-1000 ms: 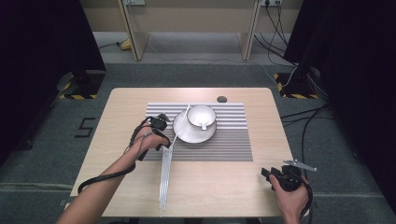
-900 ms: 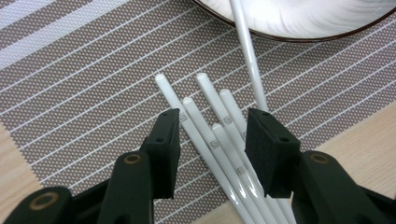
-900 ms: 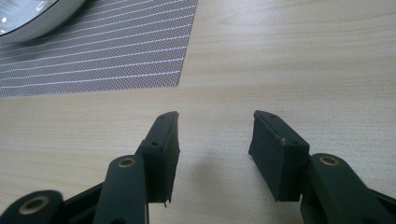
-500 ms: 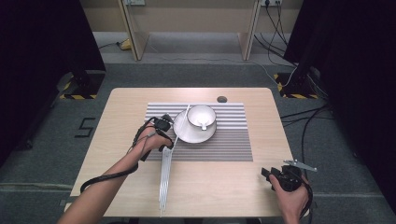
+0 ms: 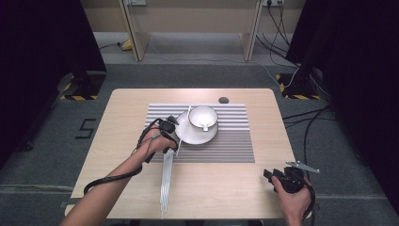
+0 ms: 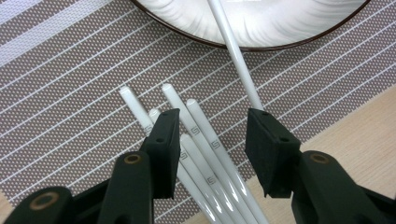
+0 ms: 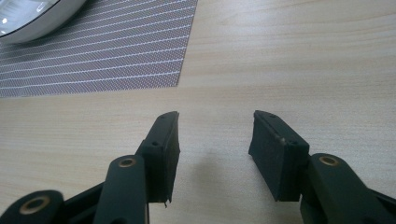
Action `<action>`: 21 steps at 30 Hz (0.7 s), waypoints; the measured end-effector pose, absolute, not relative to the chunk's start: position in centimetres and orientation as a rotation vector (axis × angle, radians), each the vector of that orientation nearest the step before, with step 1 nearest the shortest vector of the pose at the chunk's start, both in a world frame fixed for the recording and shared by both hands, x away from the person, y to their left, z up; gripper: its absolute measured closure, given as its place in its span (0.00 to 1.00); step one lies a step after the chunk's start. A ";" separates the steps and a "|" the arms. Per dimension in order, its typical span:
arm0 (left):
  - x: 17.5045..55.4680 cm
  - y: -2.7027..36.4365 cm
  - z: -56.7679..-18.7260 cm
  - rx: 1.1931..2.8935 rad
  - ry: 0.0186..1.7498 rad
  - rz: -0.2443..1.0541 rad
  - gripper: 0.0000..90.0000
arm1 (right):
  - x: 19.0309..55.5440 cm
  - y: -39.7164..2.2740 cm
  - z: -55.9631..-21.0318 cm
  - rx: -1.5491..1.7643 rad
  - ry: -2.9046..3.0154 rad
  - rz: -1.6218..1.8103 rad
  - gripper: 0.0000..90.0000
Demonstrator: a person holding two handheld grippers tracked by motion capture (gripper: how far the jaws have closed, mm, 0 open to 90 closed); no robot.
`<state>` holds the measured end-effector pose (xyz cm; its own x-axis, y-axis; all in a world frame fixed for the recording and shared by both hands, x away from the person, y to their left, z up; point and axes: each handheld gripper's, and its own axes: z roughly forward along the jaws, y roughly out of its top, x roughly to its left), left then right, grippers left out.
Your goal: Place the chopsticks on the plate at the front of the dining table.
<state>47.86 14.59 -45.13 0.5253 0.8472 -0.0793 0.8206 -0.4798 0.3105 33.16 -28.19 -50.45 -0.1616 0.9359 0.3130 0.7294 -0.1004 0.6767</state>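
Several white chopsticks [image 5: 165, 179] lie in a bundle from the striped placemat [image 5: 226, 146] toward the table's front edge. One more chopstick [image 6: 233, 46] leans up onto the white plate [image 5: 188, 139], which carries a white cup [image 5: 203, 117]. My left gripper [image 5: 170, 125] hovers at the bundle's far tips, just left of the plate. In the left gripper view it [image 6: 212, 140] is open, with the chopstick tips [image 6: 201, 126] between the jaws and no pad pressing on them. My right gripper [image 5: 275, 176] rests near the front right corner, and it [image 7: 215, 144] stands open over bare wood.
The wooden table [image 5: 226, 197] has a small dark round hole [image 5: 223, 100] behind the placemat. In the right gripper view the placemat corner [image 7: 93, 60] and the plate's rim [image 7: 37, 28] lie at the upper left. Cables trail on the floor beyond.
My left gripper has edged slightly toward the plate, staying open over the chopstick tips. The right gripper has kept still.
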 end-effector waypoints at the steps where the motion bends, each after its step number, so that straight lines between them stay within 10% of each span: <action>1: 47.8 14.5 -45.1 2.461 1.385 0.120 0.61 | 33.2 -28.2 -50.4 1.837 1.906 1.119 0.58; 21: 47.8 12.9 -44.9 2.466 1.351 0.099 0.61 | 33.2 -28.2 -50.4 1.836 1.906 1.119 0.58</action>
